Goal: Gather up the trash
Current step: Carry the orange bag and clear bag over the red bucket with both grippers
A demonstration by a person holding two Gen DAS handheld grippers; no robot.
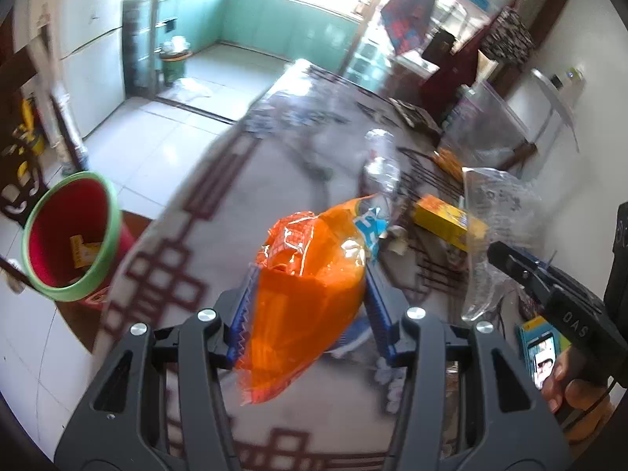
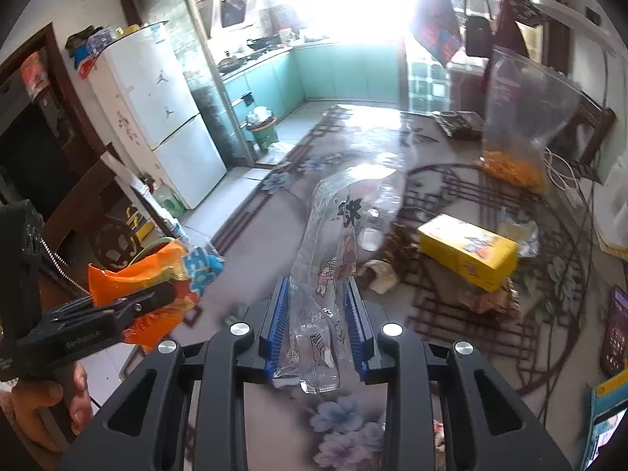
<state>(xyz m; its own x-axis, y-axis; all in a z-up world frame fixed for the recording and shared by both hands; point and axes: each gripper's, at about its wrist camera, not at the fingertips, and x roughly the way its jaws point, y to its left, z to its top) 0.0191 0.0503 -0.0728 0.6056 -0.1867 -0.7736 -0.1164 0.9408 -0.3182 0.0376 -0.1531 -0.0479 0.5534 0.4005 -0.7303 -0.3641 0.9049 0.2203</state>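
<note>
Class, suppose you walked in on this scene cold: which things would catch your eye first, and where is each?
First the orange snack bag, clamped in the left tool above the patterned table. Next the clear printed wrapper, pinched in the right tool. Then the red bin with a green rim on the floor left of the table, and the yellow box lying on the table.

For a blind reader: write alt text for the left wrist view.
The left tool grips an orange snack wrapper above a patterned table. A red bin with a green rim stands on the floor to the left, holding a yellow scrap.
</note>
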